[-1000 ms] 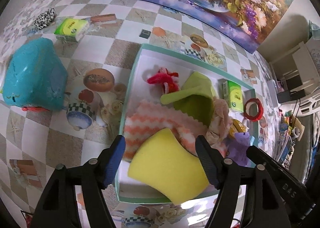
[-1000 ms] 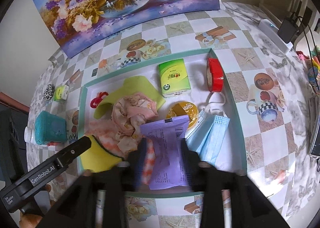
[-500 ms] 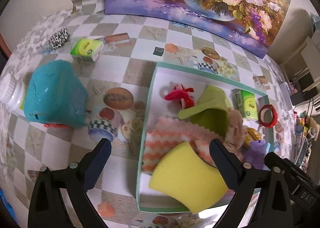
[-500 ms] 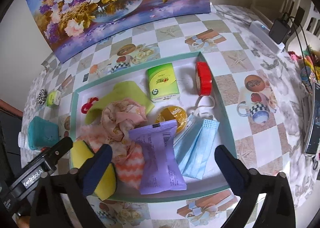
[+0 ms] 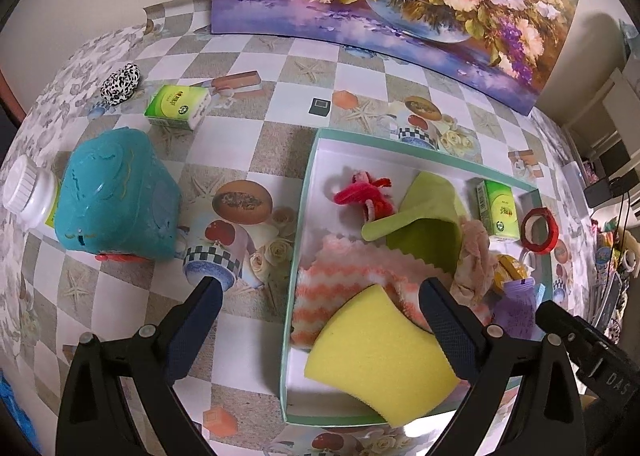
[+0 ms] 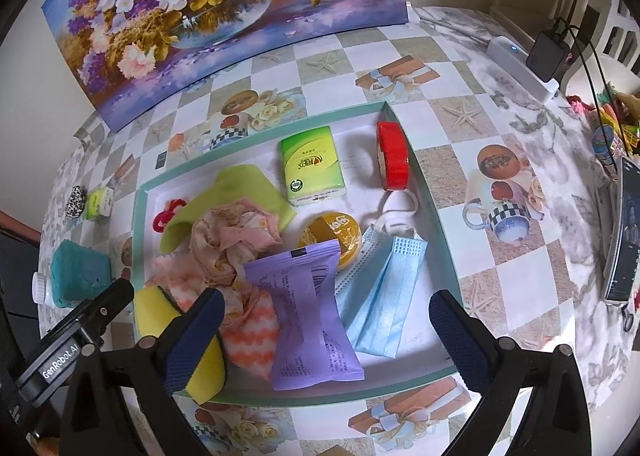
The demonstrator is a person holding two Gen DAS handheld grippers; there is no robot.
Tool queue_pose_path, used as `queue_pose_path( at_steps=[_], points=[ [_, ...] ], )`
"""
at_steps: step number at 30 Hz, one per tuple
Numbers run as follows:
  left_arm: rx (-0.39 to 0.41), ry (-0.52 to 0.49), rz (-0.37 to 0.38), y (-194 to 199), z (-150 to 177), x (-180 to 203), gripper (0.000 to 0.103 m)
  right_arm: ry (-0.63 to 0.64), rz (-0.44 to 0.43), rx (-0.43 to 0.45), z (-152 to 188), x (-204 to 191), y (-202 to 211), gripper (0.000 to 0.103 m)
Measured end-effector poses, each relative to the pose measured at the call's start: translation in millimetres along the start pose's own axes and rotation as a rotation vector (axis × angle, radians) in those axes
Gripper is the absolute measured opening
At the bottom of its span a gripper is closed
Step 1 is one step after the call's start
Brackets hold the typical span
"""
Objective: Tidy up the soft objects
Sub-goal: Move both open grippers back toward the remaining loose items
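Both your grippers, left (image 5: pixel 318 306) and right (image 6: pixel 326 318), spread, empty. Yellow sponge (image 5: pixel 380 352) overhangs tray rim (image 5: pixel 304 215); a careless pass could snag it.

the tray (image 6: pixel 434 215) is crowded: the yellow sponge (image 5: pixel 380 352) fills its near left corner, overlapping the striped cloth (image 5: pixel 340 276), with the green cloth (image 5: pixel 428 215) and crumpled scarf (image 6: pixel 232 240) packed behind. the purple packet (image 6: pixel 308 316) and face masks (image 6: pixel 388 296) block the near right part. bare tray floor shows only in the far left corner beside the red hair tie (image 5: pixel 368 195), and between the tissue pack (image 6: pixel 310 165) and the red tape roll (image 6: pixel 392 161) (a narrow gap). left of the tray, the desk (image 5: pixel 248 316) lies open up to the teal plush (image 5: pixel 116 195); farther off stand a second tissue pack (image 5: pixel 178 105) and a spotted scrunchie (image 5: pixel 120 83).
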State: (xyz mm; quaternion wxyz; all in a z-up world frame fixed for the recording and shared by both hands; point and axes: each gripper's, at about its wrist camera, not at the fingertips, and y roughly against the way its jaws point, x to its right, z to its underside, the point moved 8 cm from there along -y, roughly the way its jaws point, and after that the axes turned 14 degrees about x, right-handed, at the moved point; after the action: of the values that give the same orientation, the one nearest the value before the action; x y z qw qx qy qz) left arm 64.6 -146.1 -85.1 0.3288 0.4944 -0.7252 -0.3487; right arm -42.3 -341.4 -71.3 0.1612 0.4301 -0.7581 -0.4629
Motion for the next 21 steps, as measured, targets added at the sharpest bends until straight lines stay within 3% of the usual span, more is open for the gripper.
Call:
queue_pose_path(
  at_steps=[12, 21],
  points=[
    [0.028, -0.004, 0.03, 20.6, -16.6, -0.7, 0.099, 0.02, -0.027, 0.099, -17.8, -16.0, 33.2, 0.103],
    [0.072, -0.005, -0.001, 43.4, -36.4, -23.2, 0.099, 0.056, -0.031, 0.126, -20.1, -33.2, 44.0, 0.103]
  ],
)
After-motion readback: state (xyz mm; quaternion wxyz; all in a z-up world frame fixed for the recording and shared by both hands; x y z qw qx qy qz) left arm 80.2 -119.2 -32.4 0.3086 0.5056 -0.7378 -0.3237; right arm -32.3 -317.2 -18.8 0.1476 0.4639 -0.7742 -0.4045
